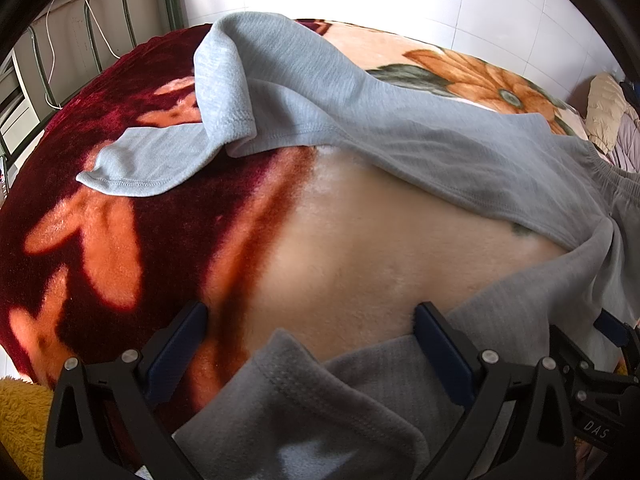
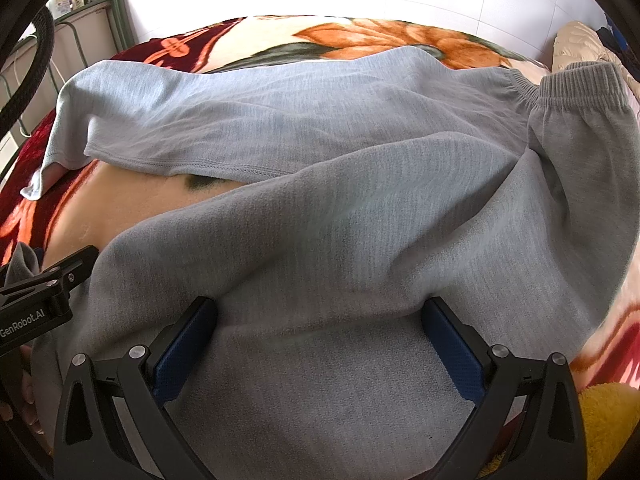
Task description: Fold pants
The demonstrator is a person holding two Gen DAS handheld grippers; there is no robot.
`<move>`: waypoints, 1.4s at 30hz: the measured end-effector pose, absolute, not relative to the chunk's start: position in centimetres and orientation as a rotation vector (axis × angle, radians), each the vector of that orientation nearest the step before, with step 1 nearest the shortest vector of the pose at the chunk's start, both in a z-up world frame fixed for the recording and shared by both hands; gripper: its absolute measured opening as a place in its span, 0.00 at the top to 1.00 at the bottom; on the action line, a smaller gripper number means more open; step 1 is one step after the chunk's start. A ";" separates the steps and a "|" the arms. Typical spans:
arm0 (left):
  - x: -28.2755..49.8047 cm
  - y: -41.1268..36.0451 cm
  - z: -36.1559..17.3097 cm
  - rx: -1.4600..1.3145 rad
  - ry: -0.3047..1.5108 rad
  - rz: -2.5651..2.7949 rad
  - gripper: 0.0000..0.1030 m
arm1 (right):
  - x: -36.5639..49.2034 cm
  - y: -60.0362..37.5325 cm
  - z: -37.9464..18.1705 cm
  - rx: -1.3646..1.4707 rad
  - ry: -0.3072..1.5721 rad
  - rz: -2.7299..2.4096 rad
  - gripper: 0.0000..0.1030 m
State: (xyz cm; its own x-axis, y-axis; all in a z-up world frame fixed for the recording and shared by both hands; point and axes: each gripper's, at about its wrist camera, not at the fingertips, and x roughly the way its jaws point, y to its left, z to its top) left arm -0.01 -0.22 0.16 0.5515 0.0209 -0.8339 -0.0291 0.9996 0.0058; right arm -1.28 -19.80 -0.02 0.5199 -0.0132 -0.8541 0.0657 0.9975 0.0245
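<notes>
Grey sweatpants (image 1: 360, 128) lie spread on a floral blanket (image 1: 120, 208), legs apart in a V. The far leg ends in a folded-over cuff (image 1: 224, 92) at the upper left. The near leg's cuff (image 1: 304, 396) lies between the fingers of my left gripper (image 1: 312, 316), which is open just above it. In the right wrist view the pants (image 2: 340, 208) fill the middle, with the elastic waistband (image 2: 576, 84) at the upper right. My right gripper (image 2: 320, 312) is open over the near leg's thigh. The left gripper also shows in the right wrist view (image 2: 60, 276) at the left edge.
The blanket (image 2: 380, 36) covers a bed. A green metal frame (image 1: 100, 20) and white cable stand at the far left. A beige pillow (image 1: 604, 108) lies at the far right. A yellow fuzzy cloth (image 2: 608, 420) sits at the near edge. White tiled wall behind.
</notes>
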 end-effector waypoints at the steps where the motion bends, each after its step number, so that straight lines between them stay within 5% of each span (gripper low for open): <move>1: 0.0 -0.2 0.2 -0.009 0.986 0.030 0.00 | -1.3 -19.8 0.0 0.056 1.023 -0.047 0.00; 27: 0.1 0.1 0.9 -0.009 0.991 0.010 0.00 | -0.9 -19.8 0.6 0.046 1.066 -0.027 0.01; 32: 0.3 1.0 2.8 -0.006 0.993 0.004 0.00 | -0.7 -20.1 2.3 0.032 1.097 0.018 0.14; 42: 3.0 7.1 7.2 -0.006 0.922 0.131 0.00 | 0.7 -24.2 9.3 -0.122 0.964 -0.063 0.14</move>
State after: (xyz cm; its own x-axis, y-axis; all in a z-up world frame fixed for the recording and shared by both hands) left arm 3.01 7.11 7.17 0.5970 0.1107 -0.7946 -0.1156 0.9920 0.0513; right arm 0.74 -24.23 9.33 0.5692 -0.1080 -0.8151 -0.0003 0.9913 -0.1315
